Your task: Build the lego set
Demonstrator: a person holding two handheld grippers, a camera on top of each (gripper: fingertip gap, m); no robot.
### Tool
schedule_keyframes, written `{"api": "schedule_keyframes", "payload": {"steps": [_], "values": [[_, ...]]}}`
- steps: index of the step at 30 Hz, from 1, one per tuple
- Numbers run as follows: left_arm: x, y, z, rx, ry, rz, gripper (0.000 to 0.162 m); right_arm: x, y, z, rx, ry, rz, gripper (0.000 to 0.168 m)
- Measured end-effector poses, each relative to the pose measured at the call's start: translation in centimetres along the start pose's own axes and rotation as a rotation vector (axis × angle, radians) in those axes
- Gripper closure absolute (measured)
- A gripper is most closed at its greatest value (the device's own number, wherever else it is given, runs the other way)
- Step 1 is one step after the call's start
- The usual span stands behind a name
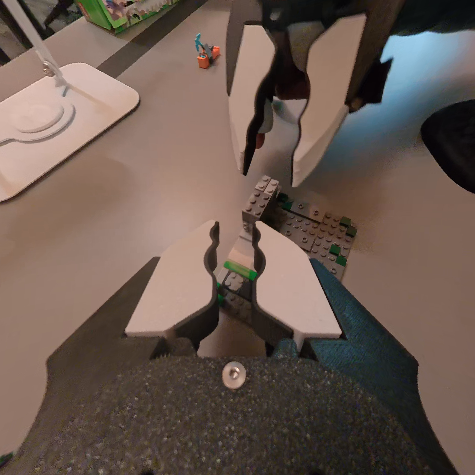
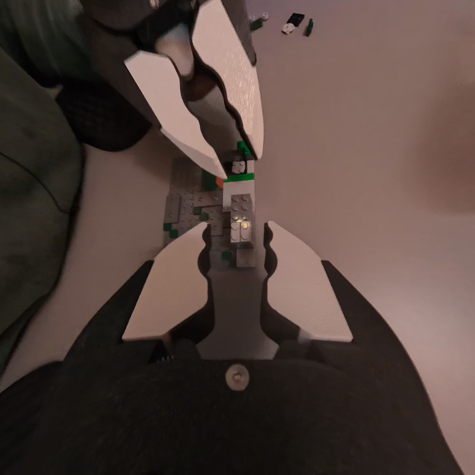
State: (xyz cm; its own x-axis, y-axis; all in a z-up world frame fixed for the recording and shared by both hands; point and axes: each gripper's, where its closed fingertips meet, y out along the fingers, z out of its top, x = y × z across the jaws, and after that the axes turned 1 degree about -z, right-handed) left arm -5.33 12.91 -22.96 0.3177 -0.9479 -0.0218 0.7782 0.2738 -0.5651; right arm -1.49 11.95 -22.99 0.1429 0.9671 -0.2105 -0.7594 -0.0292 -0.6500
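Risk of knocking the lego build [image 2: 231, 205] apart: tall grey stack along one edge, narrow and only stud-held, likely to snap off if pressed sideways or squeezed off-centre. Risk too of the baseplate [image 1: 321, 239] skating on the smooth table [image 1: 128, 205] if pushed without a counter-hold. Both views motion-blurred, so fine alignment hard to judge.

Left gripper [image 1: 235, 226]: jaws parted narrowly, straddling the white-and-green end of the stack; contact with the bricks not clear, grasp cannot be told.

Right gripper [image 2: 236, 225]: jaws spread, nothing between them, hovering above the grey studded end of the stack, apparently not touching.

Build on the table between the two grippers, which face each other over it.

Small orange-and-teal piece [image 1: 208, 52] and loose dark parts [image 2: 297, 24] well apart from the build.
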Motion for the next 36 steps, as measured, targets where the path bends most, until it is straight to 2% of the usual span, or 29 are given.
{"api": "schedule_keyframes", "payload": {"steps": [4, 8, 15, 22, 25, 28, 36], "values": [[-0.7, -1.3, -0.6, 0.005, -0.045, 0.040, 0.139, 0.5, 1.6, -0.9, -0.072, -0.120, -0.162, 0.126], [-0.8, -2.4, -1.6, 0.001, -0.096, 0.062, 0.139, 0.9, 2.6, -1.6, -0.085, -0.159, -0.239, 0.131], [-0.7, -3.6, -3.2, 0.000, -0.177, 0.080, 0.140, 1.0, 3.1, -1.6, -0.050, -0.146, -0.232, 0.150], [-0.4, -3.8, -3.8, -0.002, -0.241, 0.058, 0.138, 0.7, 2.6, -1.3, -0.010, -0.138, -0.190, 0.151], [-0.2, -4.0, -3.5, 0.028, -0.312, 0.020, 0.136, 0.1, 1.4, -0.9, 0.023, -0.151, -0.174, 0.151], [1.0, -4.0, -2.5, 0.096, -0.448, -0.094, 0.130, -0.8, -0.2, -0.5, 0.056, -0.162, -0.164, 0.151], [4.6, -3.7, -0.7, 0.173, -0.729, -0.342, 0.130, -4.3, -3.2, 0.2, 0.104, -0.234, -0.159, 0.151]]}}
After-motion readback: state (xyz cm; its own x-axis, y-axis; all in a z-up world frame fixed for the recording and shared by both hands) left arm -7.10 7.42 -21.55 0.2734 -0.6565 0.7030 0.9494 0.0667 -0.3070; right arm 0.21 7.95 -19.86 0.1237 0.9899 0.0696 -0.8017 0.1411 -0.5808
